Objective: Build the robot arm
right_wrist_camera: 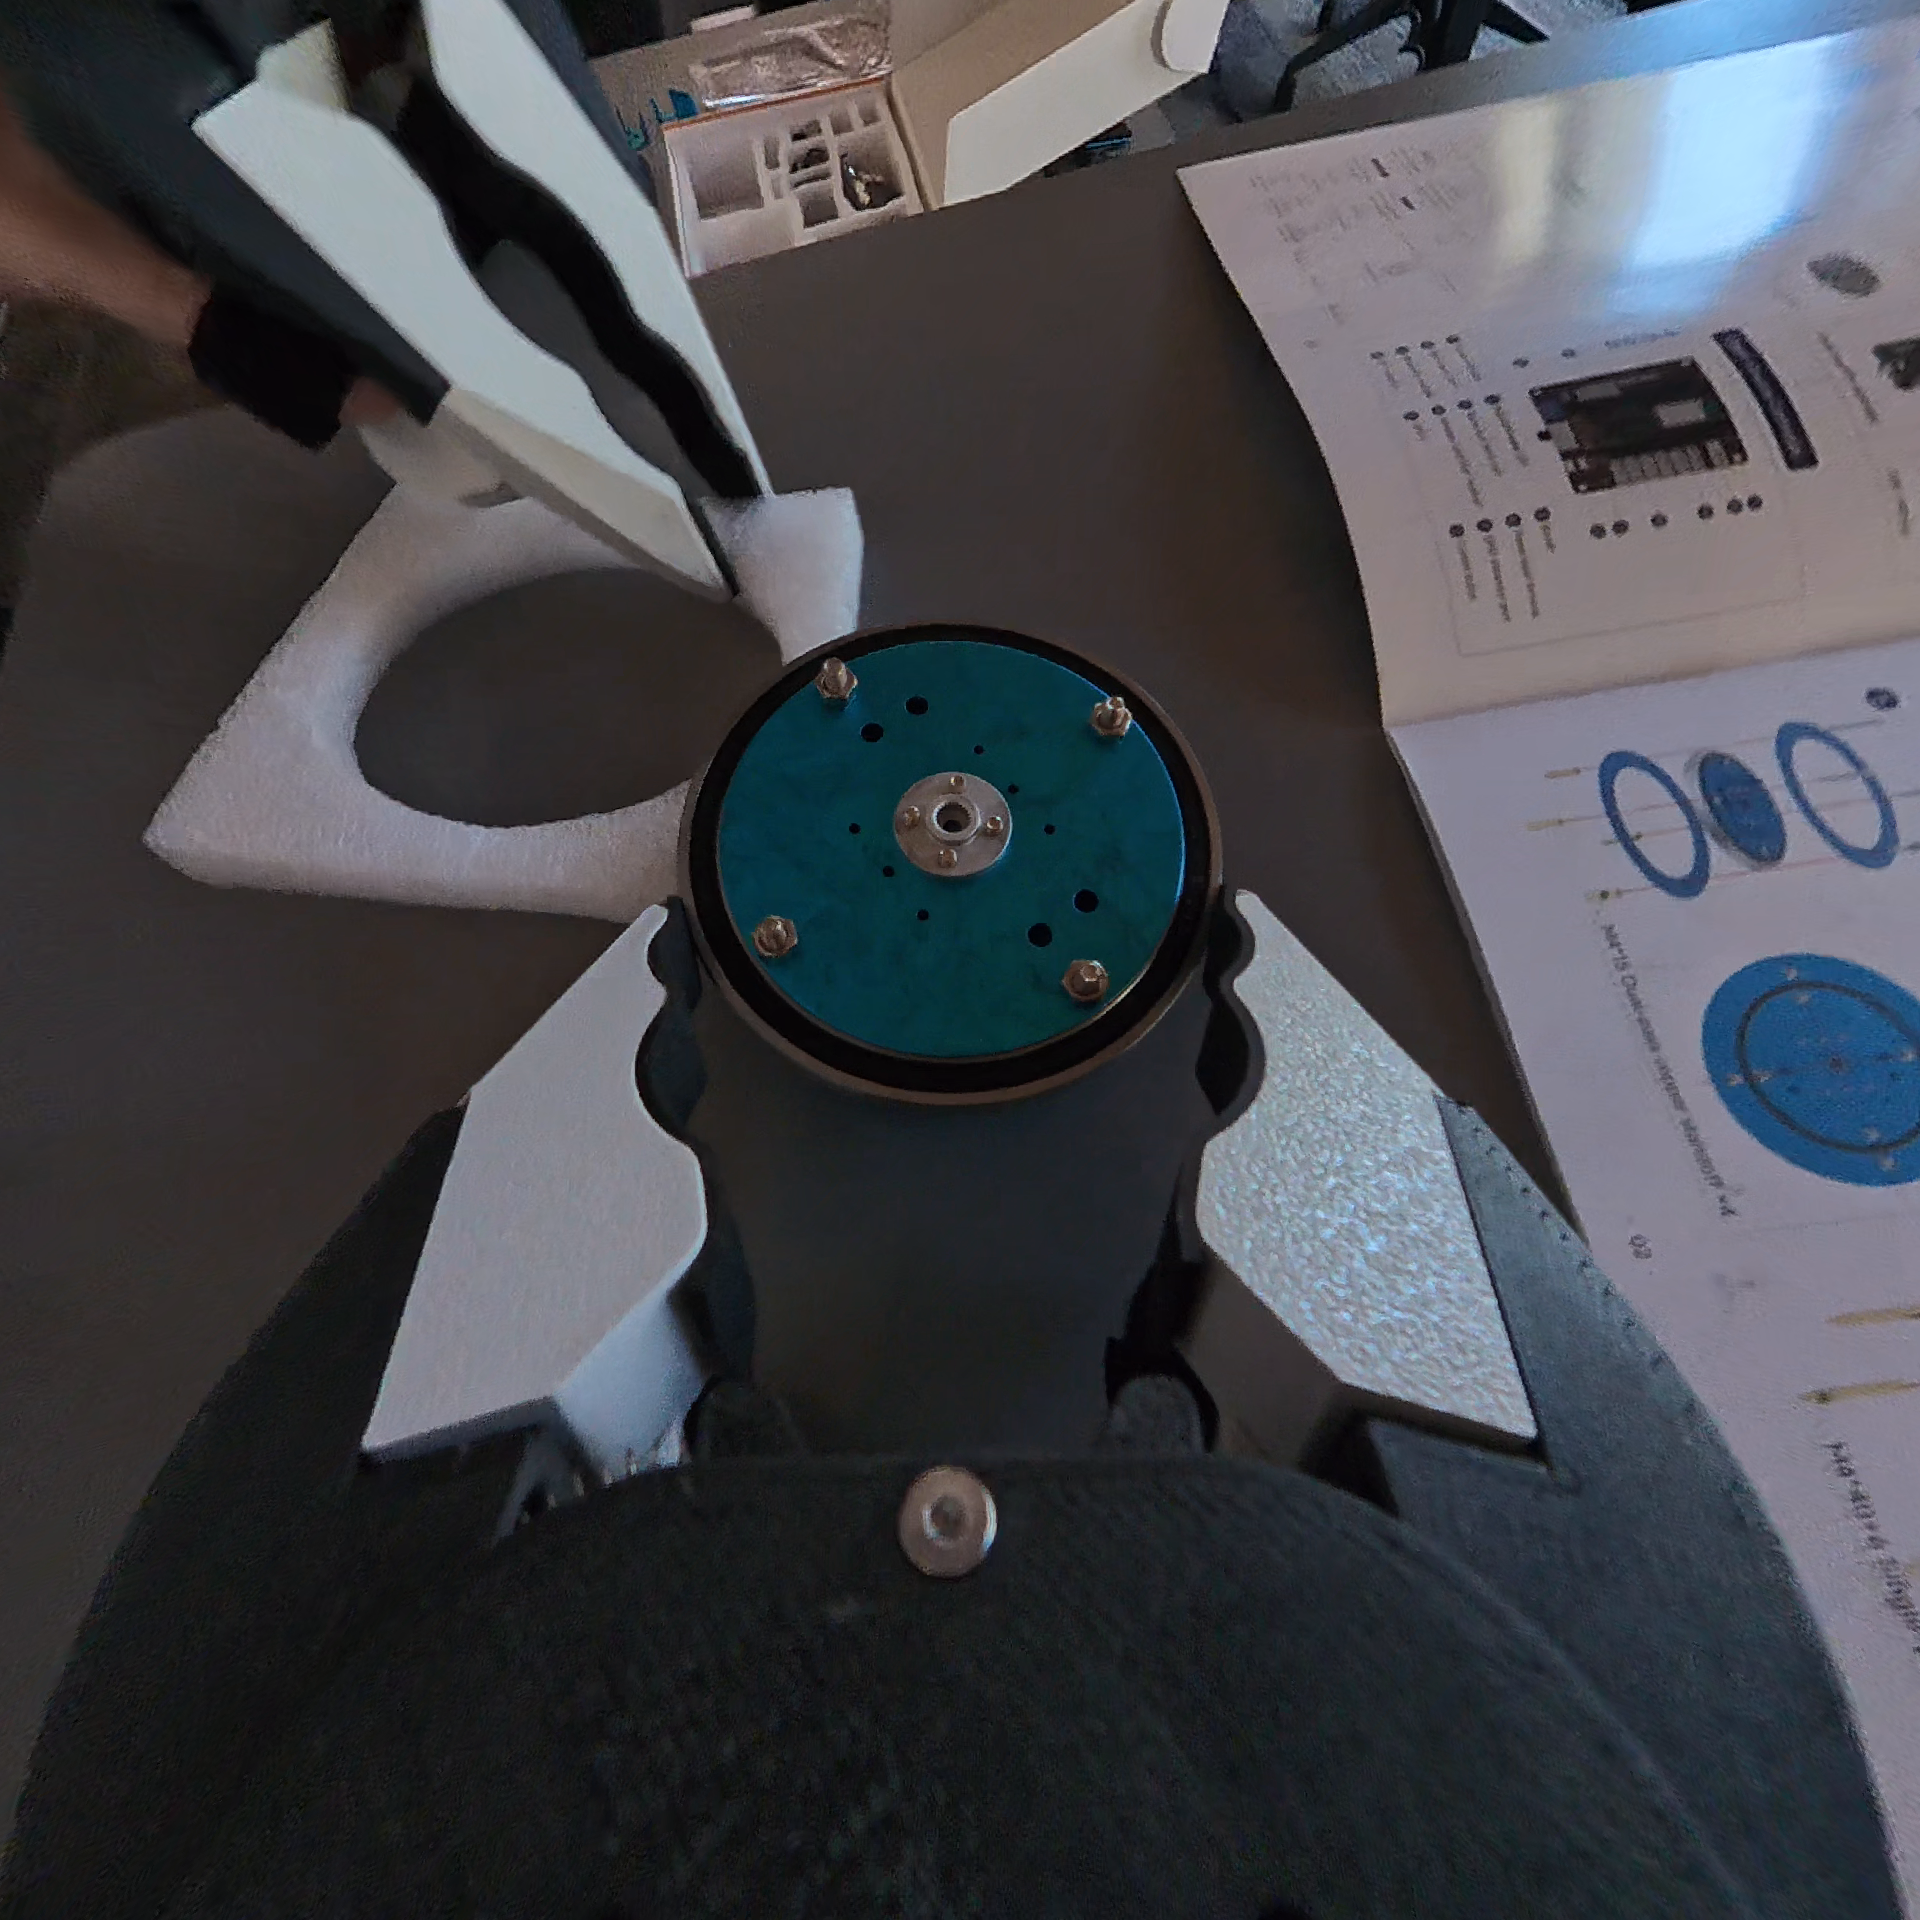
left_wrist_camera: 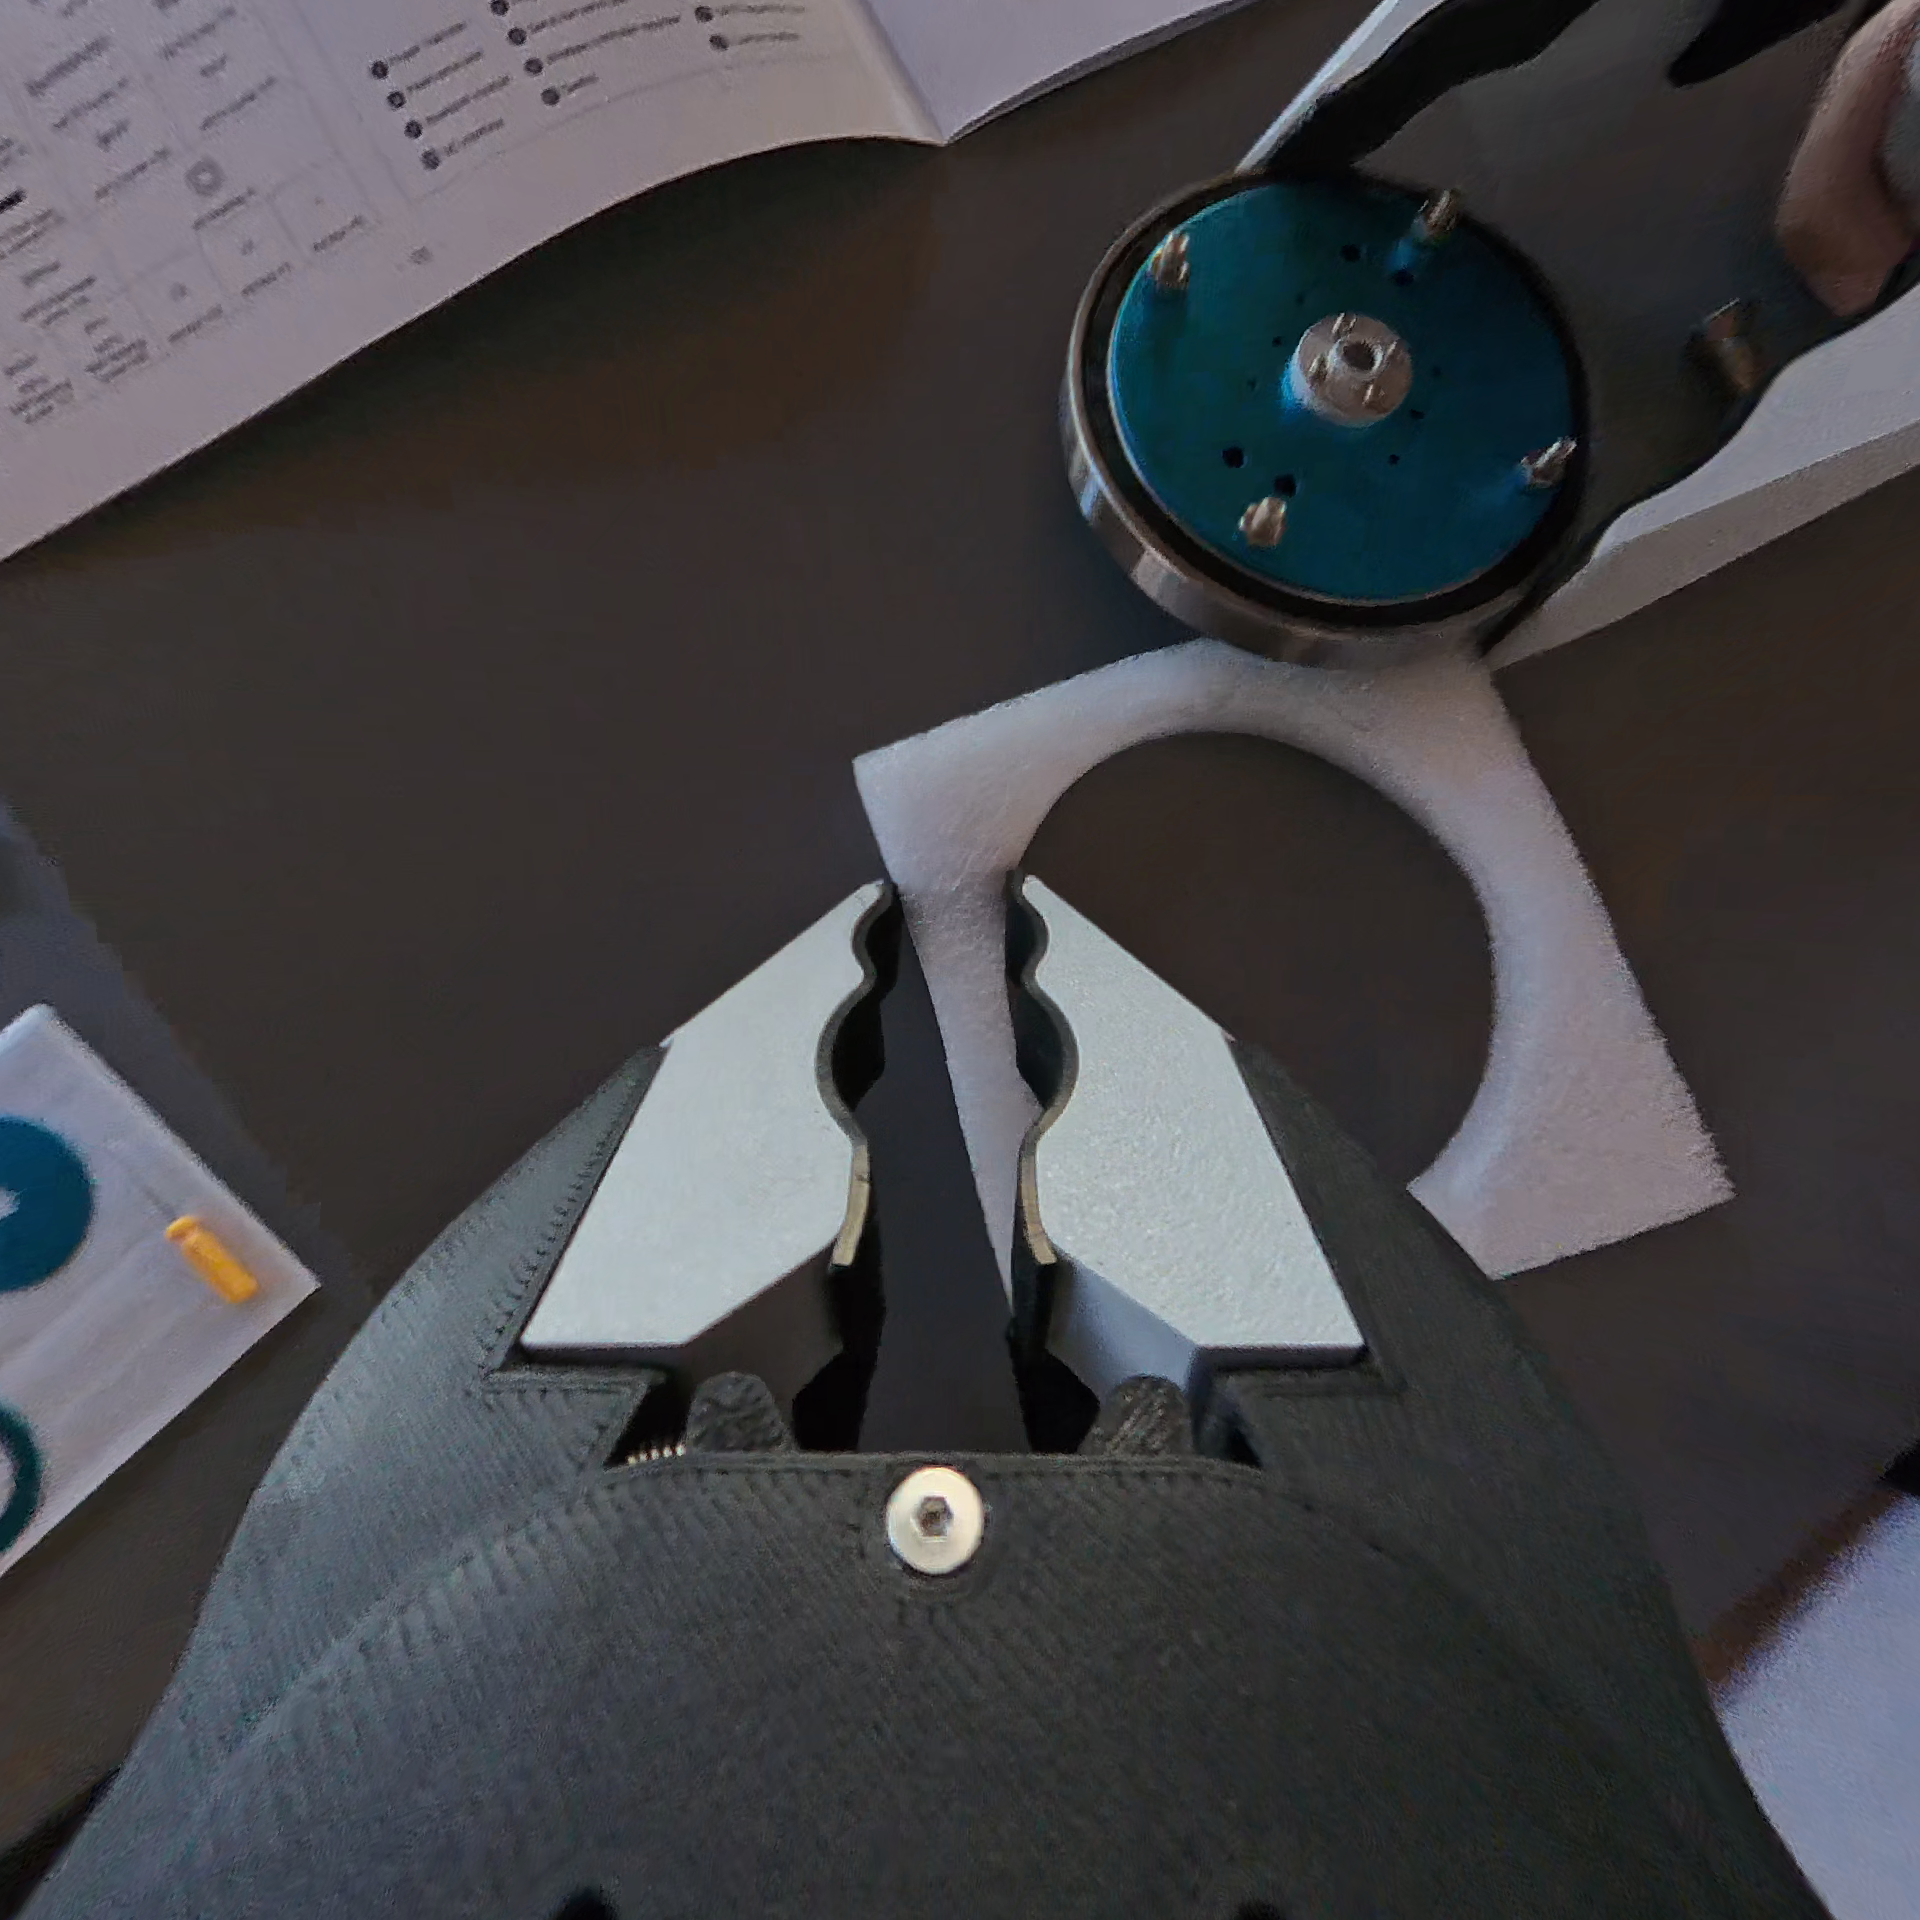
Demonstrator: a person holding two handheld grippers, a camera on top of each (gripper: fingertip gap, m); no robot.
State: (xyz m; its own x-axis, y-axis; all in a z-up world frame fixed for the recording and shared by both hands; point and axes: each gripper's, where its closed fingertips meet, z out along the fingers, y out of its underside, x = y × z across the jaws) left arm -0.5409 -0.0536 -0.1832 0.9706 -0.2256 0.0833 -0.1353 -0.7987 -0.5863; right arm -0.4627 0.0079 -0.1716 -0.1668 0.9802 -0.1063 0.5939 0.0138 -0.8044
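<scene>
Right wrist view: a round blue-faced disc (right_wrist_camera: 951, 852), steel-rimmed with four studs and a central hub, sits clamped in the right gripper (right_wrist_camera: 951, 987) above the dark table (right_wrist_camera: 1039, 416). Beside the disc, the left gripper (left_wrist_camera: 951, 935) pinches a white foam frame (left_wrist_camera: 1558, 1039); an open booklet (right_wrist_camera: 1662, 727) lies nearby.

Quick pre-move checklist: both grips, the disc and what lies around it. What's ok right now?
1. Right gripper shut on the blue disc assembly: ok, both fingers meet its rim.
2. Left gripper pinching the white foam frame: ok, one strip sits between its fingers.
3. Disc level: ok, its face looks flat in the right wrist view.
4. Disc apart from the foam: cannot tell, their edges overlap.
5. Open booklet apart from the disc: ok.
</scene>
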